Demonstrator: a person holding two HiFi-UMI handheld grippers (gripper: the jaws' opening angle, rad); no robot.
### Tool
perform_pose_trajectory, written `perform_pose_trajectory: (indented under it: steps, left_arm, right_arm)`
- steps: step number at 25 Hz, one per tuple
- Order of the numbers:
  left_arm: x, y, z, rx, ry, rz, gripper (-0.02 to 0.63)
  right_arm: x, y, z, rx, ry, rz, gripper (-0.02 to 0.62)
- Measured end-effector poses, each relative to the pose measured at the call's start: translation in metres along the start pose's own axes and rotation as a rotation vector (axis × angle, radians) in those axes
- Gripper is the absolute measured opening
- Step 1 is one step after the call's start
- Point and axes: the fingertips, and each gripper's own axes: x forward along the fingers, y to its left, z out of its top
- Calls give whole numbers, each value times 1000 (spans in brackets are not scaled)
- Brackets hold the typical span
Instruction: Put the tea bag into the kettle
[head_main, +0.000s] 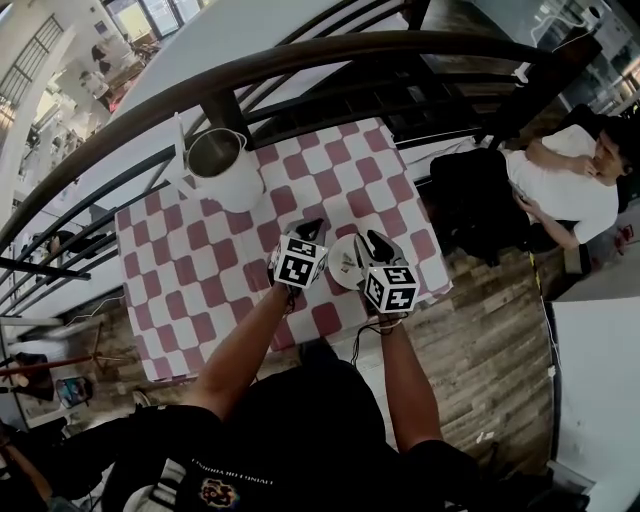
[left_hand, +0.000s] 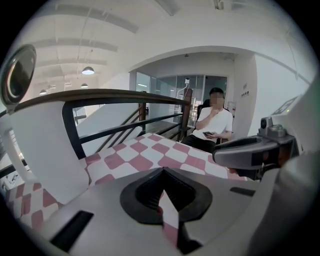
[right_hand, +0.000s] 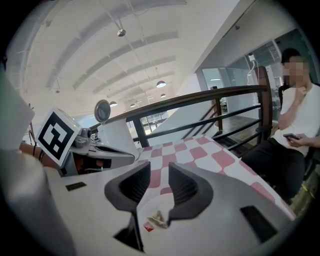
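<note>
Black pads of the left gripper are pressed together at their tips with nothing between them, only checked cloth showing through the slit below. Level with it, the right gripper has its jaws spread and empty. Directly under them lies the tea bag, crumpled with a small red tag, on a white plate.

In the head view this plate sits at the lower right of the red-and-white tablecloth, between the two grippers, and the tea bag itself cannot be made out there.

Farther off, at the cloth's upper left, the white kettle stands upright with its top open, well apart from the plate. Beyond the table curves a dark railing, and a seated person is at the right edge.
</note>
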Motion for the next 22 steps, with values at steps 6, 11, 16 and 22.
perform_pose_trajectory:
  steps: [6,11,16,22]
  left_arm:
    - [11,-13,-22,3,44,-24,-2]
    - [18,-22,-44,-12,86,-38,0]
    - [20,-32,-58,-16,122,-56,0]
    - [24,-39,-76,-25,166,-67,0]
  right_arm:
    - [2,4,-31,12,62,7,121]
    - [2,8,-58,18,113,14,121]
    - [1,11,-78,28,153,22,121]
    - [1,16,-93,10,193,36,121]
